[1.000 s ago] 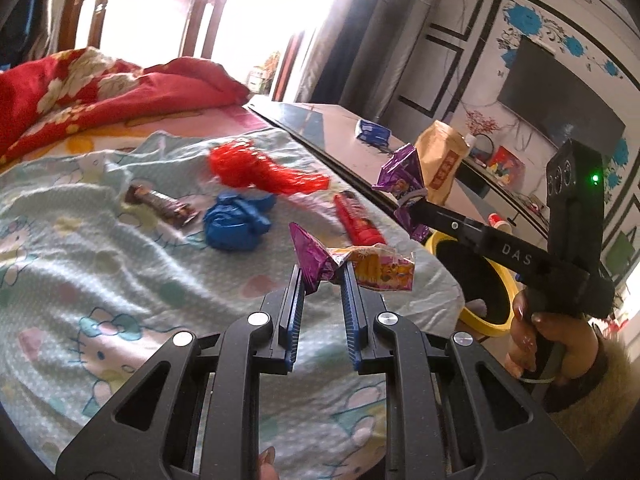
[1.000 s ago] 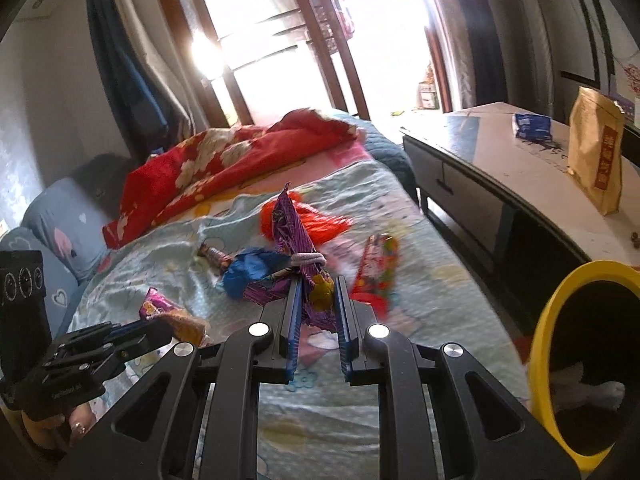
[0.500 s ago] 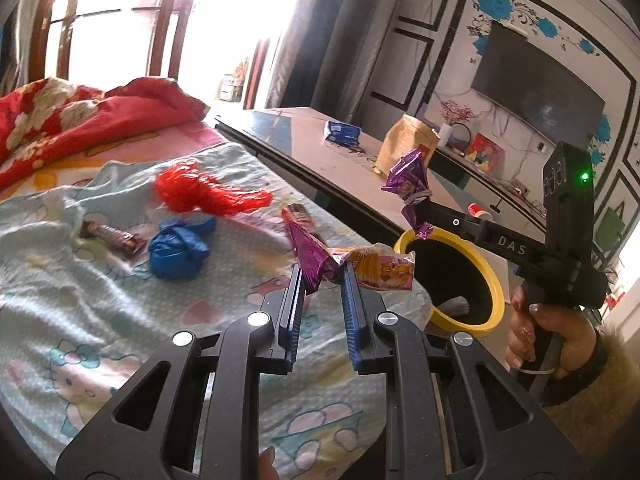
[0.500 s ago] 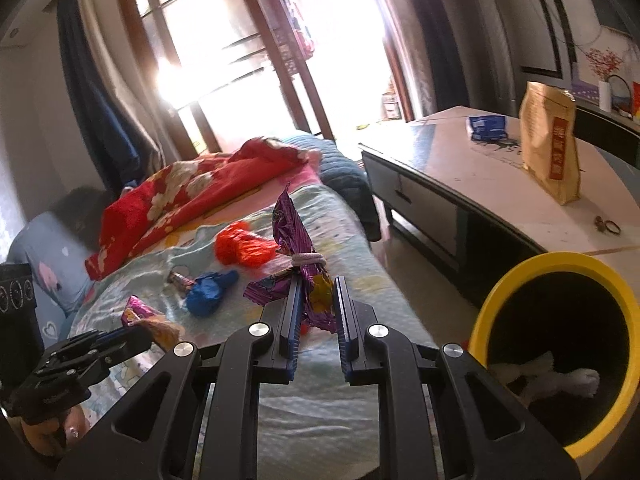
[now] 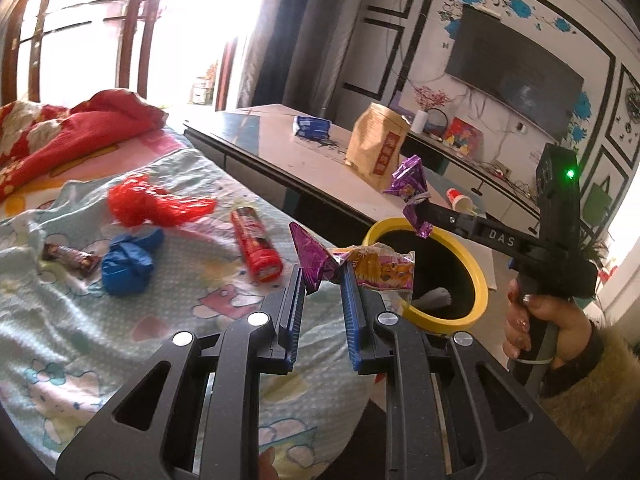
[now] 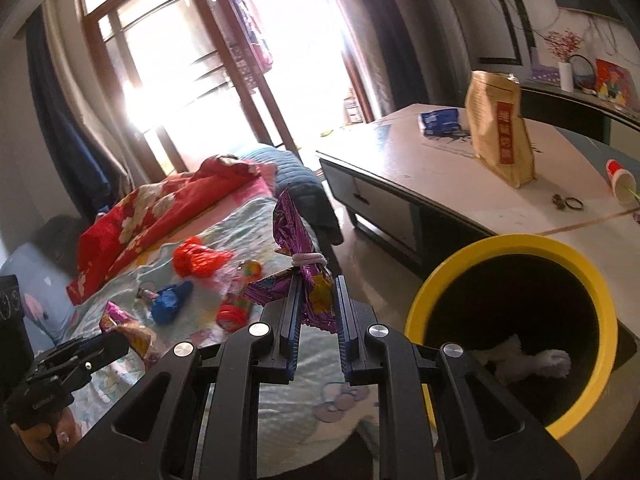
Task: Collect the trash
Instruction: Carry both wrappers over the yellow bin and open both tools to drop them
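Observation:
My left gripper [image 5: 322, 276] is shut on a purple and orange snack wrapper [image 5: 380, 272], held over the bed's edge beside the yellow-rimmed bin [image 5: 476, 272]. My right gripper [image 6: 318, 292] is shut on a purple foil wrapper [image 6: 292, 224] tied with a band, just left of the bin [image 6: 600, 292]. In the left wrist view the right gripper [image 5: 420, 208] hangs over the bin's far rim with its foil wrapper [image 5: 408, 180]. On the bed lie a red plastic bag [image 5: 148, 200], a blue bag [image 5: 128, 264], a red tube [image 5: 256, 248] and a brown bar wrapper [image 5: 72, 258].
White crumpled paper [image 6: 552, 362] lies inside the bin. A low table [image 6: 440, 184] behind it carries a brown paper bag [image 6: 500, 128], a blue packet [image 6: 438, 120] and a tipped paper cup [image 6: 620, 176]. A red quilt [image 6: 160, 208] is bunched at the bed's far end.
Both grippers have swung with their wrappers from over the bed toward the bin, which now looms larger and closer in both views. The trash on the bed has not moved.

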Tool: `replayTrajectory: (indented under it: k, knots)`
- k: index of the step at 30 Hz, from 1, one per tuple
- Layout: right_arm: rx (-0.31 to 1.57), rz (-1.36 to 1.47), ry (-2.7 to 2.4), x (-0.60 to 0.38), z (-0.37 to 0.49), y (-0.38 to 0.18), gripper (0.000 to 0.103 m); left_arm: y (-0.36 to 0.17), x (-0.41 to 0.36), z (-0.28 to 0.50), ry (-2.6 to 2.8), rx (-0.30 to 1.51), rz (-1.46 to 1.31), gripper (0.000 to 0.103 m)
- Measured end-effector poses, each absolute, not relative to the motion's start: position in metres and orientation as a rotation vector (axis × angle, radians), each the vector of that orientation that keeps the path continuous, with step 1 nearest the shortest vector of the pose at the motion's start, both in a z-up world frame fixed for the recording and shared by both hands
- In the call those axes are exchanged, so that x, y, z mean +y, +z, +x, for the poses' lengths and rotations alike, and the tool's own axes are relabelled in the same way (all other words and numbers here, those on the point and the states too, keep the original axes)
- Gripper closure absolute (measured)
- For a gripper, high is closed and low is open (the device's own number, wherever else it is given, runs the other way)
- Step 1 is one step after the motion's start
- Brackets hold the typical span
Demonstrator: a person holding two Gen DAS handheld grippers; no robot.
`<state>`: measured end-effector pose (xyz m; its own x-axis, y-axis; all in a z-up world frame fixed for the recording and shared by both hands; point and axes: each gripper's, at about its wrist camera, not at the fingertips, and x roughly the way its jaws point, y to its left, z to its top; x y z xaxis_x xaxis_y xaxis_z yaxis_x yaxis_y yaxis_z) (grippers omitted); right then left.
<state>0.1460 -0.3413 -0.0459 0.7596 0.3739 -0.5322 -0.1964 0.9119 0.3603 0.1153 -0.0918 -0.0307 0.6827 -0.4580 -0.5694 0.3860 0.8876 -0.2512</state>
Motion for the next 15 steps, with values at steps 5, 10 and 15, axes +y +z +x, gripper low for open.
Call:
replayTrajectory:
  k: [5, 10, 15]
  knots:
    - [0.638, 0.321, 0.268, -0.360, 0.143, -0.048, 0.088, -0.033, -0.108, 0.118, -0.508, 0.669, -0.093, 0.090]
    - [0.635, 0.343, 0.230, -0.376, 0.140, -0.050, 0.088, -0.034, -0.125, 0.120, -0.539, 0.668, -0.072, 0.090]
    - [0.630, 0.358, 0.197, -0.391, 0.135, -0.052, 0.088, -0.036, -0.142, 0.124, -0.569, 0.671, -0.055, 0.090]
